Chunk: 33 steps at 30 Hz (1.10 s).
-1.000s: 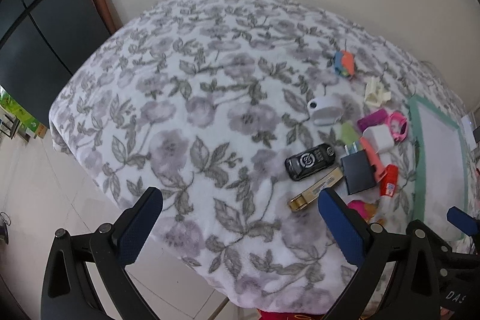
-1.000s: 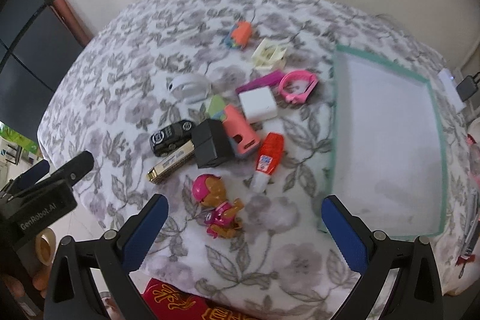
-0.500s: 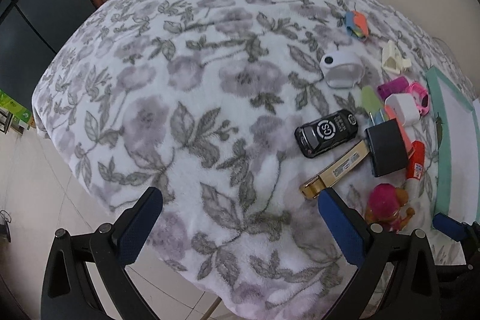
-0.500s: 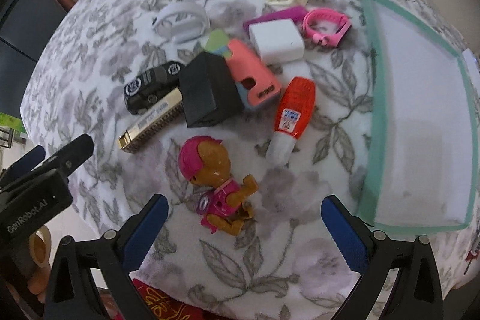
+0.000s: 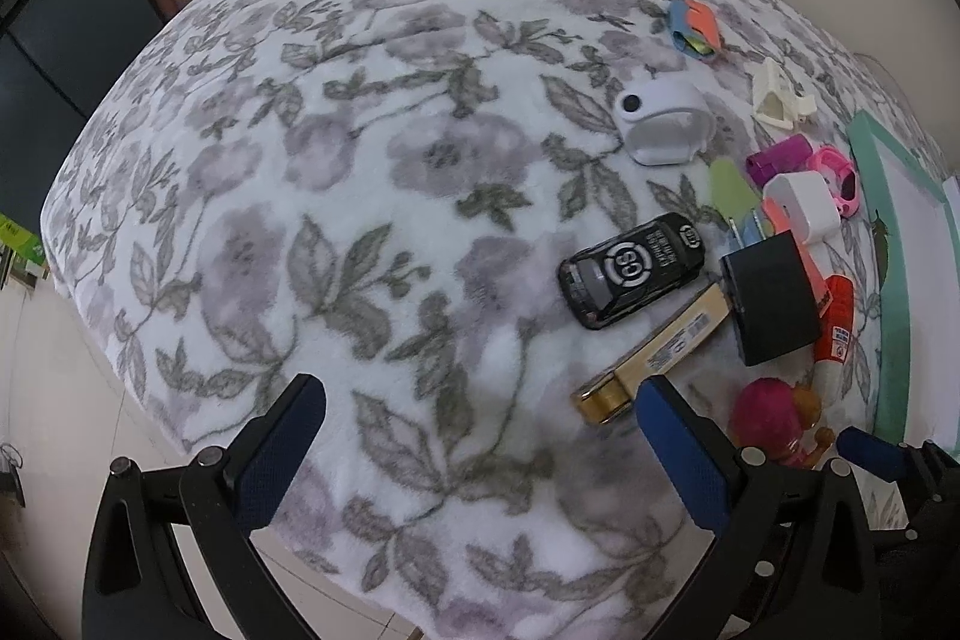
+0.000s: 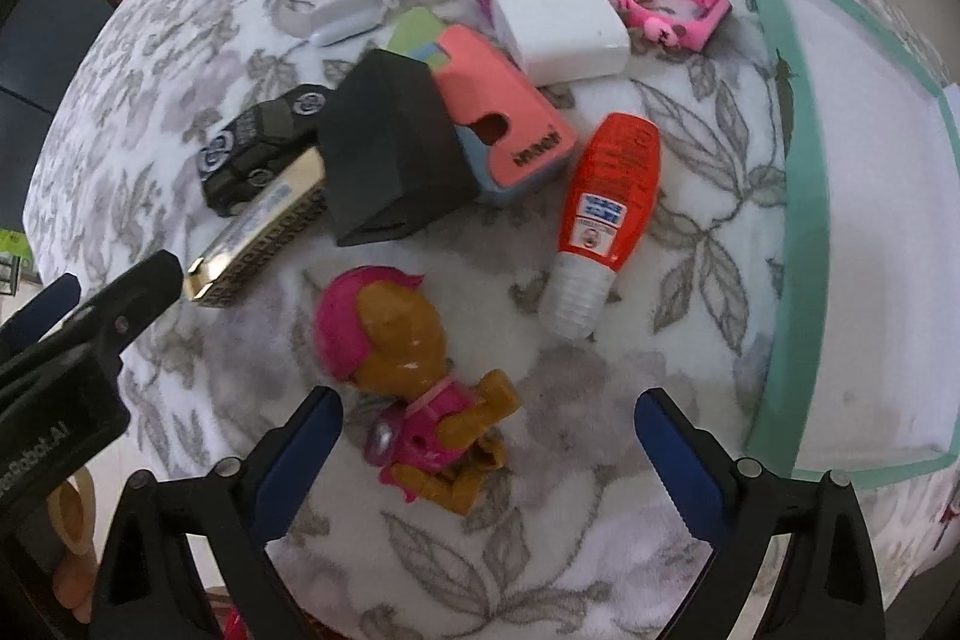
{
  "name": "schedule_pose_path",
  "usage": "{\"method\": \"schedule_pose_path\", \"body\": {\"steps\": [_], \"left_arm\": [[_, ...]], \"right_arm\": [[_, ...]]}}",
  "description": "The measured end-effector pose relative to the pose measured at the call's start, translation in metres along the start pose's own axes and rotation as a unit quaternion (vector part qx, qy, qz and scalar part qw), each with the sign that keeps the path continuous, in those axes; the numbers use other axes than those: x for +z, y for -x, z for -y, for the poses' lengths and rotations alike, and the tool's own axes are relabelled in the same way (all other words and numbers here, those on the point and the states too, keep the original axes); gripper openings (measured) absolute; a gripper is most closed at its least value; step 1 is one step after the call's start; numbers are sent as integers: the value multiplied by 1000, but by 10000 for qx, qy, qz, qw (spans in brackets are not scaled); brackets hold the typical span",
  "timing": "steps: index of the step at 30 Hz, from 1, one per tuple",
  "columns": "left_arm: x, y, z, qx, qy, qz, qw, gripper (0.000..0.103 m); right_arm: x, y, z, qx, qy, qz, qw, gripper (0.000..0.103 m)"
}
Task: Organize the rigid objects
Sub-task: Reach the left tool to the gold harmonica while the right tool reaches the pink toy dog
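Note:
A pile of small objects lies on the floral blanket [image 5: 372, 196]: a pink and orange toy figure [image 6: 414, 370], an orange bottle [image 6: 606, 196], a black box [image 6: 390, 154], a coral case [image 6: 504, 118], a gold bar [image 6: 258, 232], a black toy car [image 5: 630, 274], a white block [image 6: 561, 22] and a pink watch [image 6: 672, 7]. My right gripper [image 6: 486, 442] is open just above the toy figure, which lies between its fingers. My left gripper [image 5: 480, 436] is open over bare blanket, left of the gold bar [image 5: 654, 352].
A white tray with a green rim [image 6: 798, 196] lies right of the pile. A white band [image 5: 666, 124], a cream clip [image 5: 780, 97] and an orange and blue piece [image 5: 696, 28] lie farther back. The blanket's edge drops to a tiled floor [image 5: 42, 400] on the left.
Both grippers have moved lower and closer to the blanket. The right one has come down over the toy figure, which now sits between its fingers. Both stay open.

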<state>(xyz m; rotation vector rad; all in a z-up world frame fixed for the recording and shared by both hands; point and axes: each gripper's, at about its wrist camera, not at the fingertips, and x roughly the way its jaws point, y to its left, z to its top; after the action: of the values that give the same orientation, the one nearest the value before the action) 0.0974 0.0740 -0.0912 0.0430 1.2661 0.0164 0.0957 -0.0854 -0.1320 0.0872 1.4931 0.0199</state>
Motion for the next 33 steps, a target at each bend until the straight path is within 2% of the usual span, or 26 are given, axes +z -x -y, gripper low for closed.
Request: {"method": "schedule_pose_path", "body": {"steps": [4,10,13,15,19,21,23,28,33], "left_arm": [[4,-3,15,-28,-244,18,9997,103],[9,-6,37,-103,-556,28,9984,101],[9,-9,47,-148,-744,-4,9971,89],[8,-10,52,-200,-806,-33,9965,76],[9,-14,57,-282,-869,-69,9958,62],[8,-17,61,-309,-943,-82,9950,48],[8,-21,67,-322,-1020,-130,9942,43],[8,-23,76,-214,-1084,-117,9938,39],[9,-23,79,-118,-1150,-112,9932,37]], "right_arm": [[3,0,16,64,-139,57,9999,95],[8,-3,28,36,-202,124,9997,86],[4,5,33,22,-215,129,9997,83],[3,8,33,25,-264,150,9995,79],[2,17,37,-23,-290,173,9994,73],[4,18,37,-71,-250,200,9995,70],[-1,23,32,-134,-192,219,9995,68],[0,24,21,-408,134,297,9986,63],[1,28,13,-465,331,392,9976,58]]}}
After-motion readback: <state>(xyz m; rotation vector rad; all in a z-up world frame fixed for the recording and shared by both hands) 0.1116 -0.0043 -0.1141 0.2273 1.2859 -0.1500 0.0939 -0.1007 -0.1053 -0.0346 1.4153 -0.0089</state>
